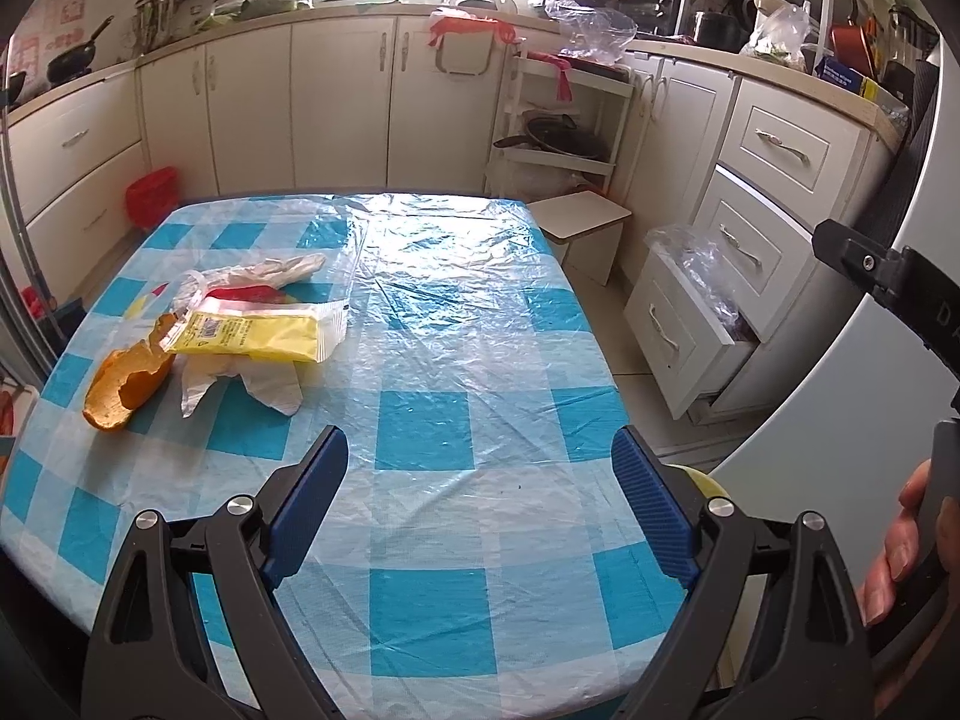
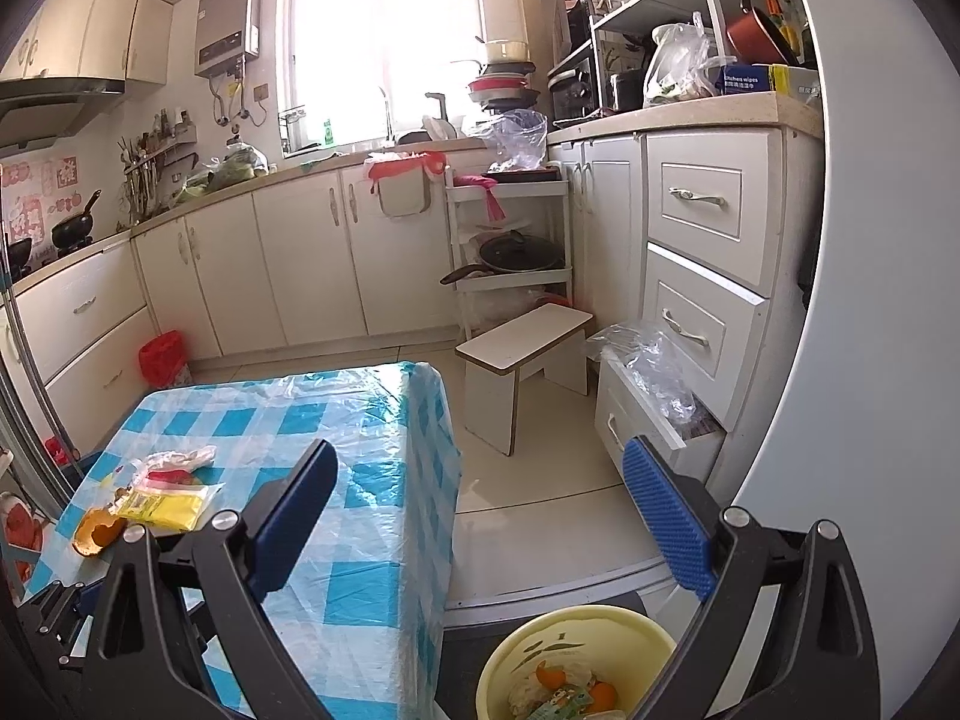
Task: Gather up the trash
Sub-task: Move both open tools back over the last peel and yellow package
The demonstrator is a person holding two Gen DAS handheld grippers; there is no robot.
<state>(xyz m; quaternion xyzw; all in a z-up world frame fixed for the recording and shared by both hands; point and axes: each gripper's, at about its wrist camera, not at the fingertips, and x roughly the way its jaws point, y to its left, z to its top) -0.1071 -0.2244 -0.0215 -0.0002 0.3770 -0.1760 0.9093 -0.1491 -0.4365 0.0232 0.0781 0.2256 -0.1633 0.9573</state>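
On the left part of the blue-checked table [image 1: 480, 312] lies a trash pile: an orange peel [image 1: 123, 387], a yellow wrapper [image 1: 264, 333], a crumpled white tissue [image 1: 240, 384] and a clear plastic bag with red inside [image 1: 258, 279]. My left gripper [image 1: 480, 504] hovers open above the table's near half, well right of the pile and holding nothing. My right gripper [image 2: 489, 516] is open and empty beside the table's right edge, above a yellow bin [image 2: 576, 660] holding peel and scraps. The same peel [image 2: 96, 531] and wrapper [image 2: 165, 504] show far left.
A white stool [image 2: 522, 354] stands past the table's far right corner. An open bottom drawer [image 2: 654, 414] with plastic bags juts out at right. A red bin [image 2: 161, 357] sits by the far cabinets. A person's hand [image 1: 900, 546] grips the other gripper's handle.
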